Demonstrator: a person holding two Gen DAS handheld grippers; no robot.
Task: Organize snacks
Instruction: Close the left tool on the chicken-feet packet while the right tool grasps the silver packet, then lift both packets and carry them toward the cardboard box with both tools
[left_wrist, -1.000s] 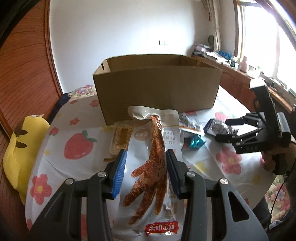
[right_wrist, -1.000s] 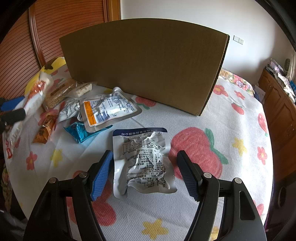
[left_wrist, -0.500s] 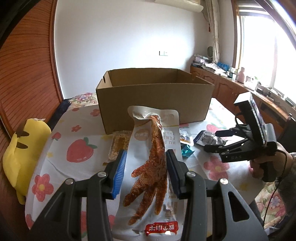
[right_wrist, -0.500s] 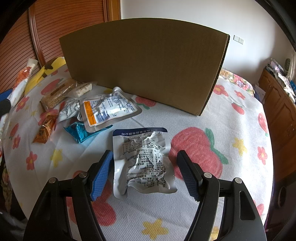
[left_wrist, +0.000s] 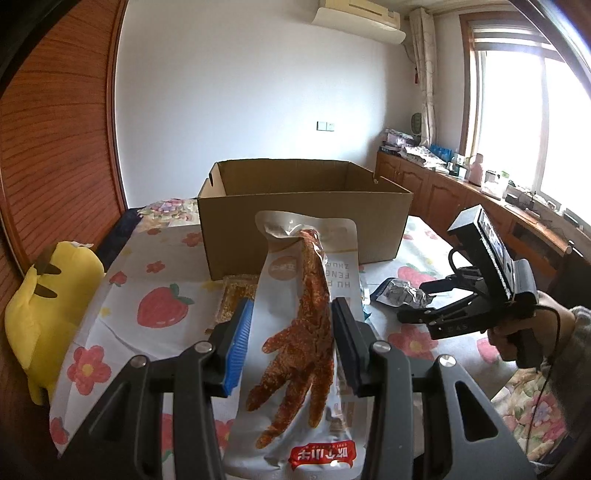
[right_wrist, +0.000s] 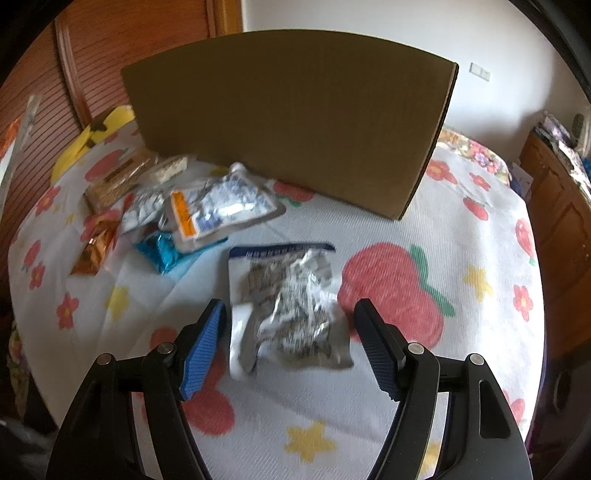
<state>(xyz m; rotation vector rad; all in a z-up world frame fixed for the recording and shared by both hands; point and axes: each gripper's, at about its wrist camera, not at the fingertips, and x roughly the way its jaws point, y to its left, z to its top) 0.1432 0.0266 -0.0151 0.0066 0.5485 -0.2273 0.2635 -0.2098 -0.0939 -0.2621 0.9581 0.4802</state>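
Between the blue pads of the left hand-held gripper (left_wrist: 291, 345), clamped at its sides, a chicken-foot pouch (left_wrist: 299, 343) stands lengthwise, its sealed end aimed at the one open cardboard box (left_wrist: 303, 210). It is white, printed with a red-brown claw and a red label. On the flowered bench (right_wrist: 461, 295), the right hand-held gripper (right_wrist: 290, 345) gapes wide around a crumpled silver packet (right_wrist: 291, 306), pads clear of it. Five or so more packets (right_wrist: 218, 208) lie left of it, by the box.
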